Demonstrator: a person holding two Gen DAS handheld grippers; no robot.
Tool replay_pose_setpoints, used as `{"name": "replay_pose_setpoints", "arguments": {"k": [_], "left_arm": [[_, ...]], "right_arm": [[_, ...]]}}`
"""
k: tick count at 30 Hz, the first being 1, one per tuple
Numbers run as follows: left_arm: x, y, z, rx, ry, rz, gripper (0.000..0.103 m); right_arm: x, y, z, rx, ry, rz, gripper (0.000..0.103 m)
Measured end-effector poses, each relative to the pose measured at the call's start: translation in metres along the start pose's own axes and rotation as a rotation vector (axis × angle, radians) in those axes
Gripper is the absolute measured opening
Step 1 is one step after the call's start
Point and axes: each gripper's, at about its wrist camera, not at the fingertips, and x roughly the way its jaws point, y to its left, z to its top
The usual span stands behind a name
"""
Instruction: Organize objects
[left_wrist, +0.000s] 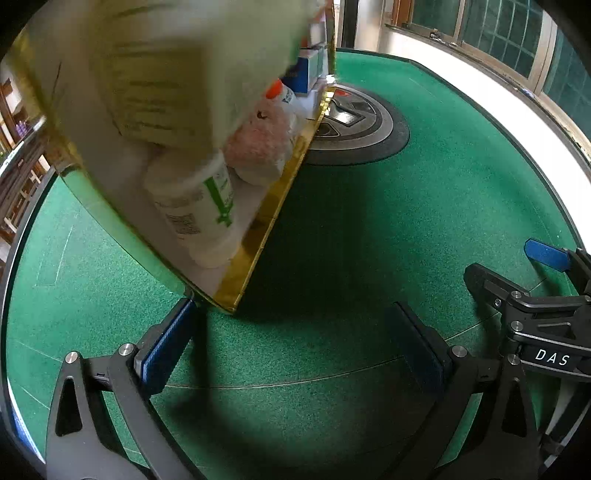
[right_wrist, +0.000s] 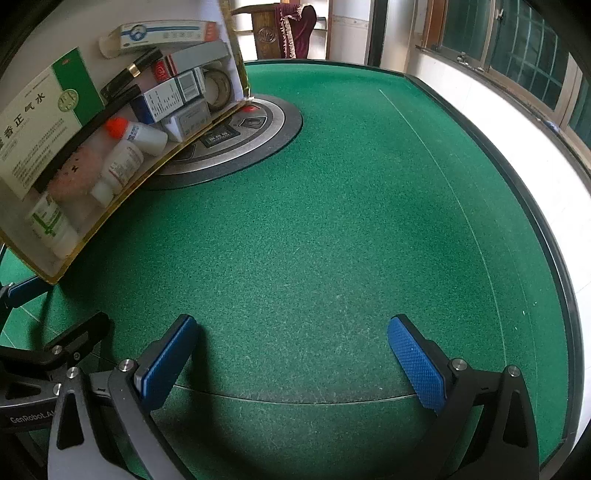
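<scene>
Both the left gripper (left_wrist: 295, 339) and right gripper (right_wrist: 291, 358) stand wide, empty. Upper left, the gold-rimmed box (right_wrist: 147, 173) looks stiff; its small bottles (right_wrist: 122, 166) are probably light and slippery, best taken across the body.

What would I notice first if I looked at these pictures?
Probably the gold-edged box at the upper left, crammed with little medicine bottles and packets, like a white bottle with an orange cap and a big green-and-white packet. Next, the bright green table with a round silver-and-black panel in its middle. Both grippers hang open and empty over the felt.
</scene>
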Motion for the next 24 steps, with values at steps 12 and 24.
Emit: {"name": "replay_pose_setpoints", "arguments": {"k": [12, 24], "left_arm": [[-0.0034, -0.0014, 0.0014, 0.000, 0.000, 0.000, 0.103], [0.0027, -0.0034, 0.0045, -0.001, 0.000, 0.000, 0.103]], "right_arm": [[0.0012, 0.0020, -0.0017, 0.000, 0.000, 0.000, 0.103], [0.0031, 0.0028, -0.0007, -0.001, -0.001, 0.000, 0.103]]}}
